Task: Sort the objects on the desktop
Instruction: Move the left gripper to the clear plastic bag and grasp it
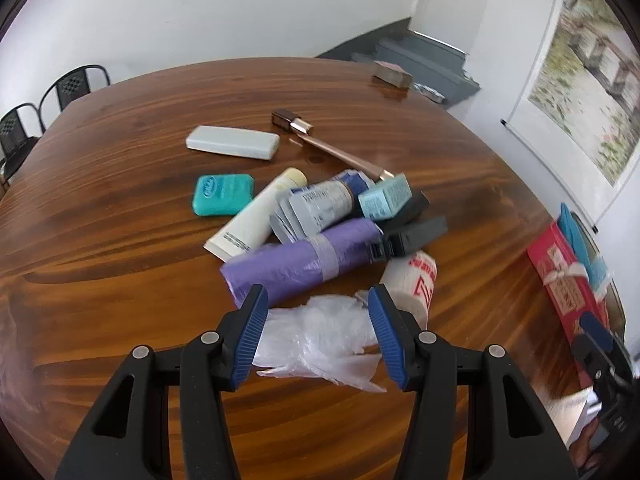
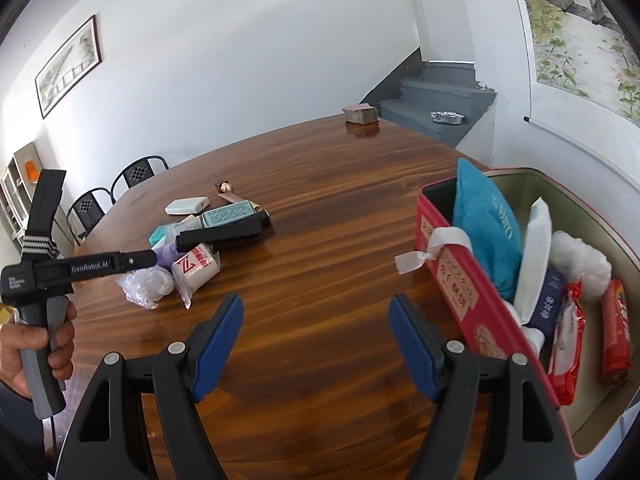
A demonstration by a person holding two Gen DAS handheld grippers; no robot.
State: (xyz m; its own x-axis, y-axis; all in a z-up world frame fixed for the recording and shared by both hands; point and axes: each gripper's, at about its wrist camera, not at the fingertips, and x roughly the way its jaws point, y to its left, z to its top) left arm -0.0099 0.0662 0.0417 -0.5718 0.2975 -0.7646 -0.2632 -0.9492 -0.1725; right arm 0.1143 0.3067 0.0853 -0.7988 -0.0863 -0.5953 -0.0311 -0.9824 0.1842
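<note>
Clear crinkled plastic, a small bag (image 1: 320,336), lies at the near edge of the pile on the wooden table (image 1: 120,200), and the left gripper (image 1: 318,304) hangs over it with its jaws parted to either side, pads not yet pressing. Just beyond sit a purple roll (image 1: 300,258) and, to the right, a white bundle with red print (image 1: 412,284). The right gripper (image 2: 316,312) is released over bare wood, nothing between its jaws, near the red tin (image 2: 472,308) already holding sorted things at the right. The step looks like picking the bag; next the left jaws must lower and close on the thin film without snagging the roll.
</note>
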